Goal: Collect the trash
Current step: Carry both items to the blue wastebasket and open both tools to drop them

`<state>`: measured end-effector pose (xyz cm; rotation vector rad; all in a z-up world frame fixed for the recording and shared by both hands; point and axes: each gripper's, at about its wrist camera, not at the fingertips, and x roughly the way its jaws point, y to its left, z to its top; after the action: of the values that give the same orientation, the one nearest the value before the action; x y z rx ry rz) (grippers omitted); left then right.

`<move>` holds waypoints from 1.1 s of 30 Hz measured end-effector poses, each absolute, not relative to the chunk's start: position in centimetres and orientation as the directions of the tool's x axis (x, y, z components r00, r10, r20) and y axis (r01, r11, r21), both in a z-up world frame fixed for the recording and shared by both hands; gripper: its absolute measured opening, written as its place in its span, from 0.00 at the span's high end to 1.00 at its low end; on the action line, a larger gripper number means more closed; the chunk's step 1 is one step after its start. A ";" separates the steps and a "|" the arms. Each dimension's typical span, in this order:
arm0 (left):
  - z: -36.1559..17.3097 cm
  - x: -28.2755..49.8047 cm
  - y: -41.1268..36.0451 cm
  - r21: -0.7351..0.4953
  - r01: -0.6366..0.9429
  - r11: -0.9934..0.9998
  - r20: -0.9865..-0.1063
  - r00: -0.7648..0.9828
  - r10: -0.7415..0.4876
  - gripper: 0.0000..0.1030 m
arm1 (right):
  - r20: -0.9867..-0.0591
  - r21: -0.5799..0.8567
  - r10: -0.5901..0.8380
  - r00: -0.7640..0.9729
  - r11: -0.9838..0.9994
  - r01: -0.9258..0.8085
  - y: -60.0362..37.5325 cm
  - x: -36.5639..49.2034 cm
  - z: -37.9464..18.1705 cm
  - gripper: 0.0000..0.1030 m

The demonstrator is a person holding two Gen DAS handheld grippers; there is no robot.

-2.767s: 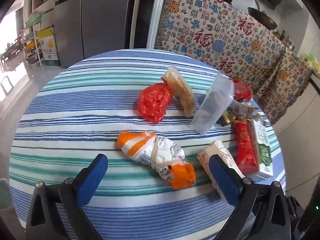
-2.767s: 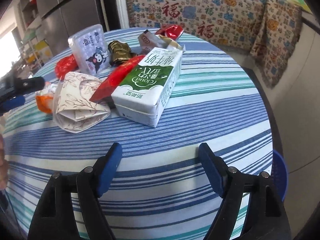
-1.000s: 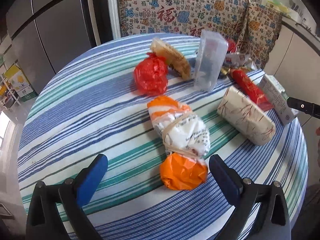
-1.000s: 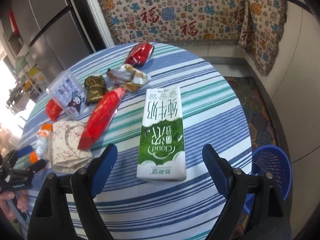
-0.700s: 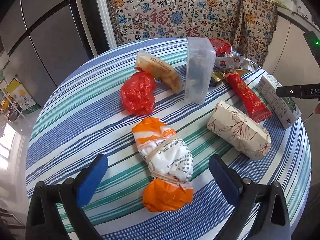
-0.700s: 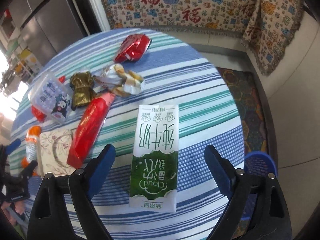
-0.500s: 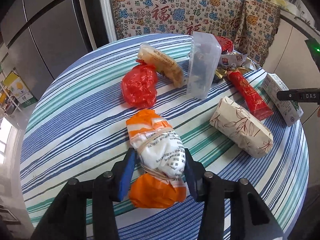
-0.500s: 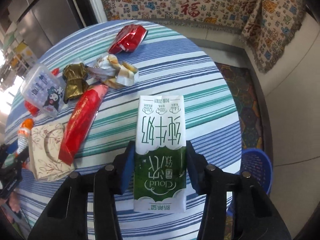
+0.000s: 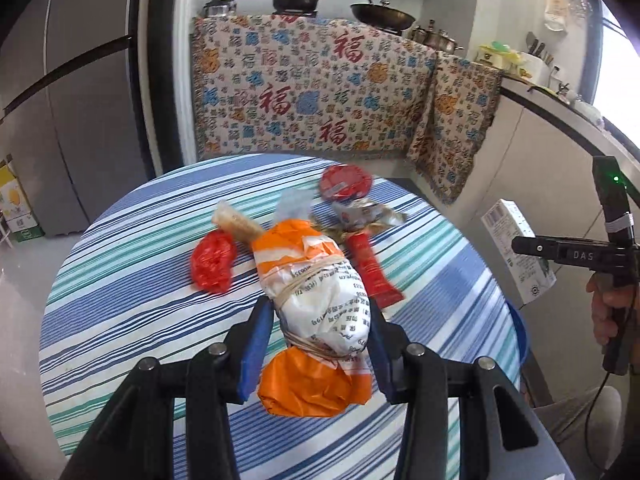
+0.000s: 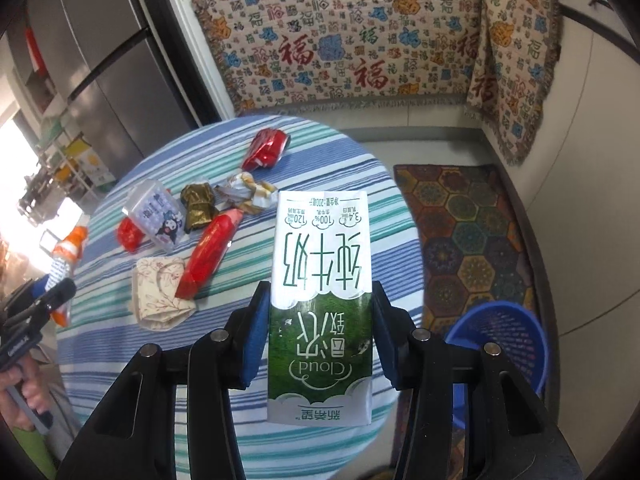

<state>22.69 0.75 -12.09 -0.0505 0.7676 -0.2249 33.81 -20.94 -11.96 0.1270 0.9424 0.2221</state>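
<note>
Your left gripper point(image 9: 318, 344) was clamped on one orange-and-white bundle point(image 9: 316, 304), lifted over the striped round table point(image 9: 120, 320). Your right gripper point(image 10: 320, 340) was closed around one green-and-white milk carton point(image 10: 320, 280), held above the table edge, with one blue basket point(image 10: 502, 340) on the floor at its 3 o'clock.

On the table lay seven pieces: one red bag point(image 10: 130, 234), one clear box point(image 10: 154, 216), one gold wrapper point(image 10: 198, 204), one crumpled silver wrapper point(image 10: 248, 192), one red foil packet point(image 10: 266, 154) at 12 o'clock, one long red pouch point(image 10: 208, 254) and one floral paper pack point(image 10: 160, 292).
</note>
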 end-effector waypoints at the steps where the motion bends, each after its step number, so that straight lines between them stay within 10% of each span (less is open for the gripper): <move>1: -11.7 22.7 -0.8 -0.137 0.213 0.967 -0.677 0.693 -0.249 0.56 | -0.783 0.206 0.238 0.575 0.971 -0.121 -21.8 33.2 -11.6 0.53; 21: -19.4 29.6 -39.9 -0.196 0.615 0.764 -0.746 0.412 -0.523 0.56 | -0.839 0.203 0.026 0.543 0.942 0.268 -45.2 28.1 -18.4 0.53; 33: -26.5 32.6 -44.9 -0.176 0.660 0.730 -0.799 0.338 -0.498 0.55 | -0.856 0.287 0.069 0.512 0.888 0.360 -50.5 29.5 -24.7 0.52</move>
<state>32.57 -44.95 -26.52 0.1918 0.9653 -0.7602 29.47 -50.52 -24.68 0.4661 1.0284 -0.1824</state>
